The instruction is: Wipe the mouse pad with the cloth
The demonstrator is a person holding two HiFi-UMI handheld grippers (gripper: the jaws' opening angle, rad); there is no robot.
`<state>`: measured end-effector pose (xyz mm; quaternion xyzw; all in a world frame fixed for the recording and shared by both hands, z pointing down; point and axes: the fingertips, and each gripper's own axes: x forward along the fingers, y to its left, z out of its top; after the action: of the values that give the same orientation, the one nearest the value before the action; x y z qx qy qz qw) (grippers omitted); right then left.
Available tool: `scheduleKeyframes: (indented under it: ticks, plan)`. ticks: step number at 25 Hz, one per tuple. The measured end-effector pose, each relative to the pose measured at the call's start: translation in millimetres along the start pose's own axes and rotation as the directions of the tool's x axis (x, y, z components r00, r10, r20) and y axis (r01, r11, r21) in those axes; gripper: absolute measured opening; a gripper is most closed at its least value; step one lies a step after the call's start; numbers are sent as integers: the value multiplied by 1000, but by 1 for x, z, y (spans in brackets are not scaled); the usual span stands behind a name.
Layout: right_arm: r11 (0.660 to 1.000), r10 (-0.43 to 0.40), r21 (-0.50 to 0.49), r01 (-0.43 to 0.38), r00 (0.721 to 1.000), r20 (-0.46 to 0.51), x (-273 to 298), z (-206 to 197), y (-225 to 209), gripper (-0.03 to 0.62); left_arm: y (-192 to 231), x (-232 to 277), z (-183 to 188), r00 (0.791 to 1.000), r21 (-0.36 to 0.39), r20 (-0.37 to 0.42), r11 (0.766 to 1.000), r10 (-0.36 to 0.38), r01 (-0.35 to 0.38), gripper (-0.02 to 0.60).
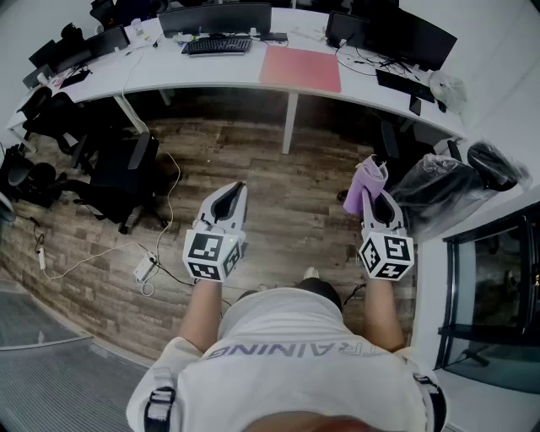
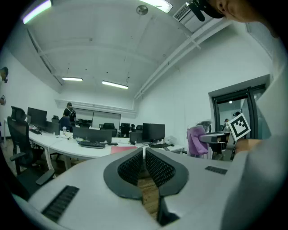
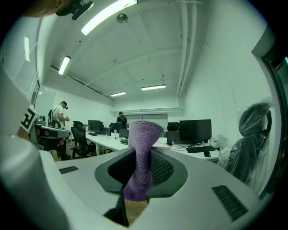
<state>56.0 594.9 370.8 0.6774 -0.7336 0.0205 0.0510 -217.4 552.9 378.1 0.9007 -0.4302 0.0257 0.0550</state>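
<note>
A pink mouse pad [image 1: 300,68] lies flat on the long white desk [image 1: 160,69] at the far side of the room, and shows as a thin pink strip [image 2: 123,148] in the left gripper view. My right gripper [image 1: 374,195] is shut on a purple cloth [image 1: 368,180], whose folded end stands up between the jaws [image 3: 141,155]. My left gripper [image 1: 234,191] is shut with nothing in it [image 2: 144,154]. Both grippers hang over the wooden floor, well short of the desk.
Monitors [image 1: 216,18], a keyboard [image 1: 216,45] and cables sit on the desk beside the pad. Black office chairs [image 1: 118,173] stand at the left. A chair wrapped in plastic [image 1: 439,190] is at the right by a glass door. A power strip [image 1: 144,268] and cords lie on the floor.
</note>
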Motion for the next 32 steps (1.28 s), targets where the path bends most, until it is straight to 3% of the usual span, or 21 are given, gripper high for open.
scheduleKeyframes:
  ticks: [25, 32]
  plan:
    - [1000, 4, 10, -4, 1000, -2, -4, 3, 21, 103, 12, -18, -7, 1000, -18, -8, 1000, -7, 7, 32]
    - [1000, 5, 14, -4, 999, -37, 9, -4, 18, 103, 18, -4, -15, 1000, -38, -22, 999, -16, 15, 32]
